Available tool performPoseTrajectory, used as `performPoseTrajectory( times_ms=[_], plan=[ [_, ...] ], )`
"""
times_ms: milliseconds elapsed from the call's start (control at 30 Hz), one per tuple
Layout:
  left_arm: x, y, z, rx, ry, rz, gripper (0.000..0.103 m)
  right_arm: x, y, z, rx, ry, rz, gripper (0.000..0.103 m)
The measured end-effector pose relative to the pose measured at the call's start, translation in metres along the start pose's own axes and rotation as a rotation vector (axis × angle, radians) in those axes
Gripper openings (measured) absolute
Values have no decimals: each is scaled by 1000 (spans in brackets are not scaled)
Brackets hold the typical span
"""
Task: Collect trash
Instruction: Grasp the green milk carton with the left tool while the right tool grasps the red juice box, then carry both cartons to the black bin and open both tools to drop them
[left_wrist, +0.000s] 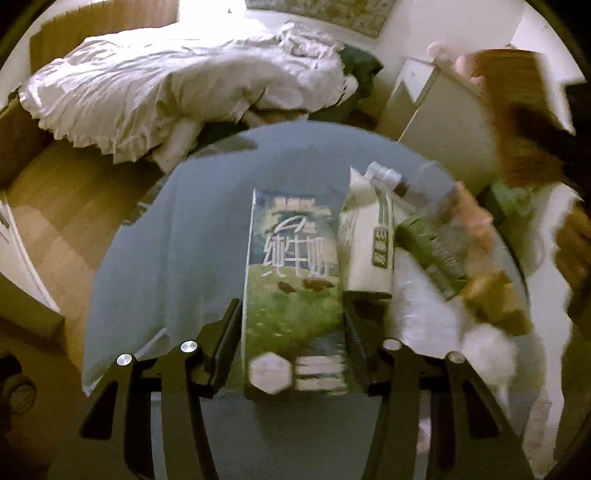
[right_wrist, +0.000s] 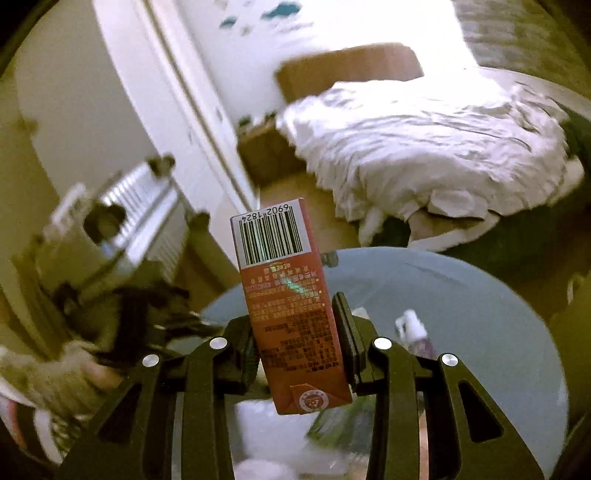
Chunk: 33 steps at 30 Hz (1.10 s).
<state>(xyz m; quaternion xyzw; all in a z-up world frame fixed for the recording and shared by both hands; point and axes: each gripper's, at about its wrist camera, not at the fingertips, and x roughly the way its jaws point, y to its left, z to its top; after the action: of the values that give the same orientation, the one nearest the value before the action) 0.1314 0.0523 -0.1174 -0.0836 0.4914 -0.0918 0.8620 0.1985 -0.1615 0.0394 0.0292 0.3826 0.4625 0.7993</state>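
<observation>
Left tool (left_wrist: 293, 332) pinching green carton (left_wrist: 293, 280) on round bench (left_wrist: 166, 240); right tool (right_wrist: 297, 332) pinching red carton (right_wrist: 291, 306) clear of it; white carton (left_wrist: 367, 243), bottle (left_wrist: 391, 181), wrappers remain near right edge, collection barely begun.

Green meadow-print milk carton (left_wrist: 293, 291), red juice box (right_wrist: 295, 314) with black-white barcode, grey-blue table (left_wrist: 177, 240), white duvet (left_wrist: 166, 85).

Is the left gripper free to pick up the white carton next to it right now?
Probably not. The left gripper is already shut on the green milk carton, so its fingers are occupied, though the white carton stands unobstructed beside it.
</observation>
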Motion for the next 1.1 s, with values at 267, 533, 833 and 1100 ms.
performPoseTrajectory(
  times_ms=[267,533,833,1100],
  plan=[
    [-13,-4,4,-53,-91,6,52,-85,-17,-81,233,-193,-4,36],
    [-85,-81,28,67,-229,-125,52,-189,-79,-162,485,-483,-98,36],
    [-24,-267,61,319,-135,-407,52,-262,-160,-243,786,-626,-480,36],
    [81,-394,62,421,51,-511,52,-259,-227,-282,992,-578,-582,36]
  ],
)
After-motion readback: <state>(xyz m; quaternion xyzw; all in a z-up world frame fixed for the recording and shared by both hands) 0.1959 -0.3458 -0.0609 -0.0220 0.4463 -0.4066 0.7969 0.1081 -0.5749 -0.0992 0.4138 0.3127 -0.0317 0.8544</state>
